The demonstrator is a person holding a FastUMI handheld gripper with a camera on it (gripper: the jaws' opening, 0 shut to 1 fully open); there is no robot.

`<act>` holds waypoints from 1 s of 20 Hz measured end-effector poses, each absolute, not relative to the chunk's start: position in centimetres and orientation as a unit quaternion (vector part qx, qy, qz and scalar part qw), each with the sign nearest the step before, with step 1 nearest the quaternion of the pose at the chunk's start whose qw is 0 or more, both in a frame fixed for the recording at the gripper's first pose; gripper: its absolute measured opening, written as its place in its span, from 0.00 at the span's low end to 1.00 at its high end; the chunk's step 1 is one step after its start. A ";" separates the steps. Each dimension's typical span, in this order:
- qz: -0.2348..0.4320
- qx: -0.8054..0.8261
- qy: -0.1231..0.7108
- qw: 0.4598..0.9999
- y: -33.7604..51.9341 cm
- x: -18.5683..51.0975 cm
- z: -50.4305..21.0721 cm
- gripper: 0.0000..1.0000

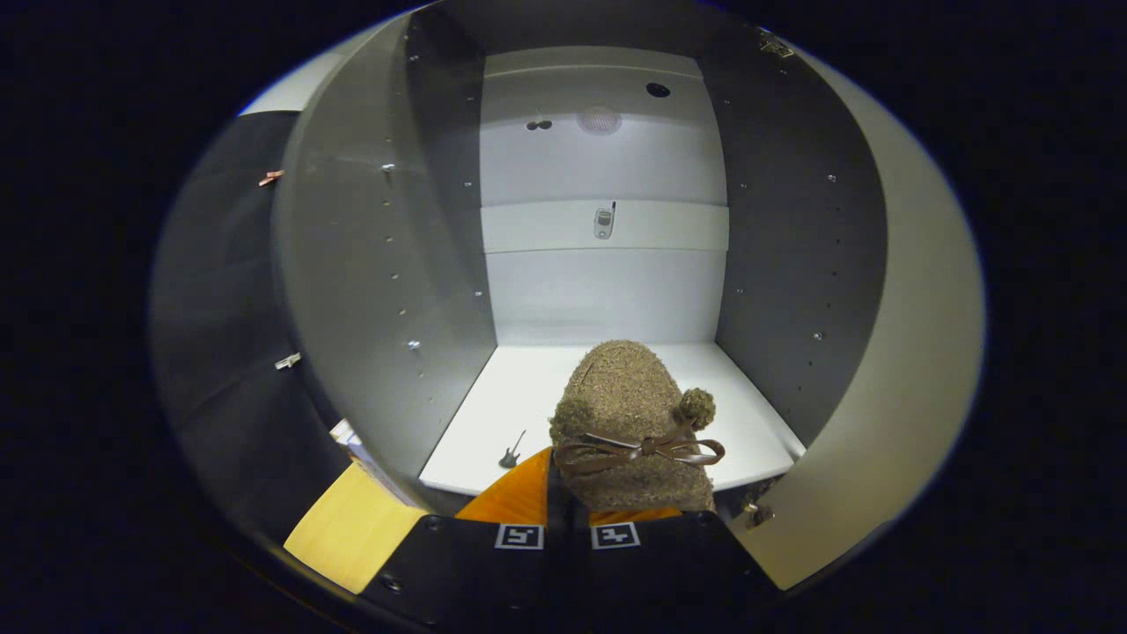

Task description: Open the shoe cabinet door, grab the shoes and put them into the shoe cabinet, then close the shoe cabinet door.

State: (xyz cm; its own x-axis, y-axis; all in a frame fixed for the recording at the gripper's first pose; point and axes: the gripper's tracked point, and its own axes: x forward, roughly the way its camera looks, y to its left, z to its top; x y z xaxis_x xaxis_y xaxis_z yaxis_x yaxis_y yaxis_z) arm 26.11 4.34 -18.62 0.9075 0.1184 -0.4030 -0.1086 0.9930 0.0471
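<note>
A fuzzy tan shoe (627, 401) with a brown ribbon bow and a pom-pom sits between my orange fingers (515, 495). My gripper (583, 497) is shut on its heel end. The shoe's toe points into the open shoe cabinet and reaches over the white bottom shelf (519, 396). Whether the sole touches the shelf I cannot tell. The cabinet door (889, 387) is swung open at the right, beside the shoe. The right finger is mostly hidden under the shoe.
Grey side walls (379, 291) flank the compartment, with a white back panel (607, 295) beyond the shoe. A small dark guitar-shaped item (511, 454) lies on the shelf's front edge, left of the shoe. A pale wooden surface (352, 528) shows below the left wall.
</note>
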 end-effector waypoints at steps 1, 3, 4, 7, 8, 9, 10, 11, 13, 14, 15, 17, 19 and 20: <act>0.056 0.014 0.204 0.977 4.5 27.6 -18.5 0.05; 0.054 0.010 0.200 0.978 4.7 30.5 -18.5 0.05; 0.052 0.004 0.200 0.978 4.8 31.8 -18.5 0.05; 0.051 -0.003 0.200 0.978 5.2 35.3 -18.7 0.05; 0.051 0.000 0.203 0.978 5.4 36.2 -19.0 0.05; 0.049 0.002 0.207 0.977 5.3 37.0 -19.3 0.05; 0.049 0.004 0.212 0.976 5.4 37.9 -19.6 0.05; 0.049 0.007 0.215 0.975 5.5 38.7 -19.9 0.05; 0.046 0.012 0.227 0.973 5.3 39.9 -20.7 0.05; 0.043 0.016 0.229 0.972 5.1 40.6 -21.0 0.05; 0.042 0.020 0.232 0.972 5.0 40.9 -21.3 0.06; 0.040 0.025 0.236 0.970 5.0 41.5 -21.7 0.06; 0.041 0.027 0.243 0.969 5.2 42.0 -22.4 0.09; 0.043 0.028 0.248 0.967 5.3 41.8 -22.7 0.09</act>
